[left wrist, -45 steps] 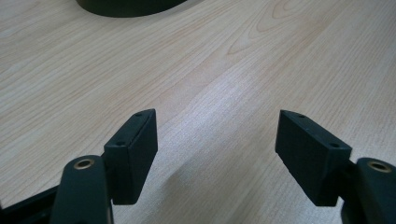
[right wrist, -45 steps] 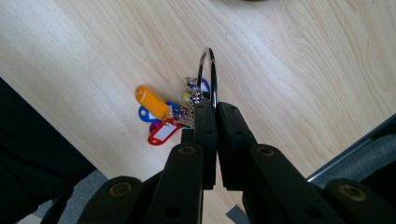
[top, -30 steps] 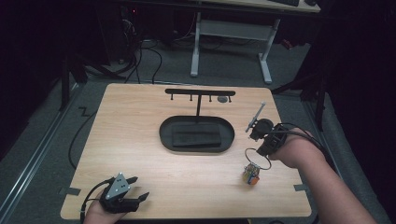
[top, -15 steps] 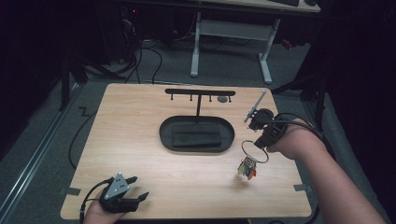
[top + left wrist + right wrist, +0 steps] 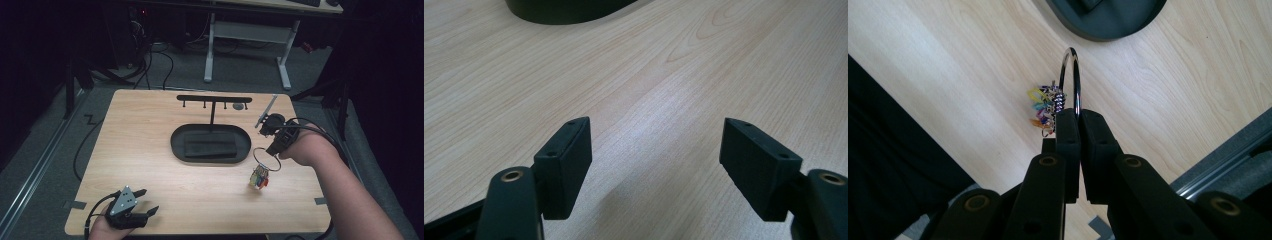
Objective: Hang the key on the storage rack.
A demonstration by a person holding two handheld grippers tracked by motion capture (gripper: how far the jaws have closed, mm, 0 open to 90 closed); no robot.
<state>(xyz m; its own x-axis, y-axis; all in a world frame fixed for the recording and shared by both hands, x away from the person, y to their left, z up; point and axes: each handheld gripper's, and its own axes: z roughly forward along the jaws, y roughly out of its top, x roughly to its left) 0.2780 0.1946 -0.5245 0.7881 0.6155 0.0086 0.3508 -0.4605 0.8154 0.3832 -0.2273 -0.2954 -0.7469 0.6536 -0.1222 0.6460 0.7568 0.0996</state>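
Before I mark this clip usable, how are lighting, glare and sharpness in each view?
High view: the light wooden table is evenly lit, surroundings nearly black, and the small coloured charms under the large silver ring look soft. Left gripper view: a pale sheen on the wood between open black jaws. Right gripper view: a bright highlight on the ring, jaws and charms sharp.

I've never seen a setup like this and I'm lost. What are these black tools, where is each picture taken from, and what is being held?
A person holds a two-jaw tool in each hand. The high view looks down on a wooden table; the other two views look along each tool's jaws. On the table stand a black oval tray and a black hook rack. The right hand-held gripper is shut on a metal ring with small coloured clips hanging from it. The left hand-held gripper is open, holding nothing.
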